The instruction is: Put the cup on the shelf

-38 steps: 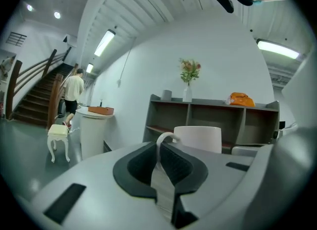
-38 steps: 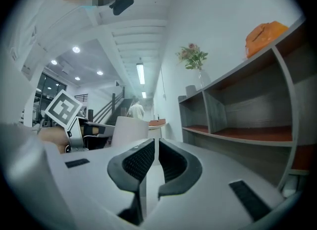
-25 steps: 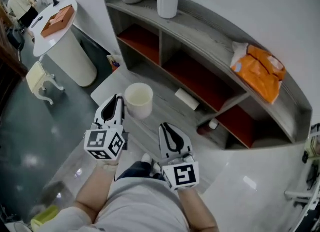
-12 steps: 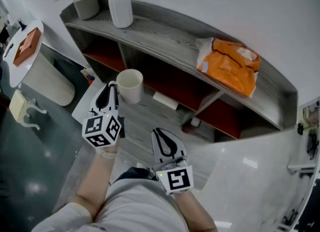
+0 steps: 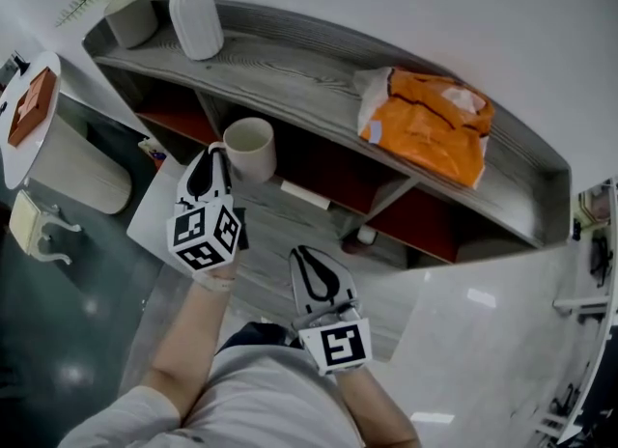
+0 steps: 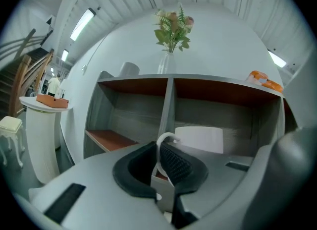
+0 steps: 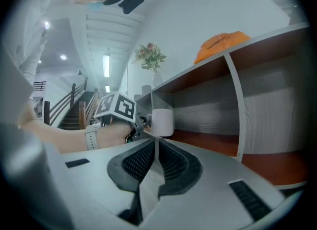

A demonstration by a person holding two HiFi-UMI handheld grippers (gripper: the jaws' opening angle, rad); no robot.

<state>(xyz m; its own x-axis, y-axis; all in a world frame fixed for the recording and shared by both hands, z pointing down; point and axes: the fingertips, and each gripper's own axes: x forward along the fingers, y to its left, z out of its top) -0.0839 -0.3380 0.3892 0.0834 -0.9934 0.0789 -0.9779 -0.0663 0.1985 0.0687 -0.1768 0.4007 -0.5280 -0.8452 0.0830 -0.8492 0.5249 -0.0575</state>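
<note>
The white cup [image 5: 249, 149] hangs in the air in front of the grey shelf unit [image 5: 290, 65], level with its upper compartments. My left gripper [image 5: 209, 171] is shut on the cup's handle [image 6: 166, 137]; the cup body [image 6: 198, 139] shows just beyond the jaws. In the right gripper view the cup [image 7: 162, 121] appears beside the left gripper's marker cube [image 7: 116, 107]. My right gripper [image 5: 317, 277] stays low near my body, its jaws shut with nothing between them [image 7: 155, 157].
On the shelf's top board stand a white vase [image 5: 196, 19] with flowers, a grey pot [image 5: 132, 19] and an orange bag [image 5: 425, 123]. A small white box [image 5: 304, 193] and a bottle [image 5: 362, 237] lie lower down. A round white table [image 5: 24, 108] is at the left.
My left gripper has lifted the cup upward and closer to the shelf. The right gripper has barely moved.
</note>
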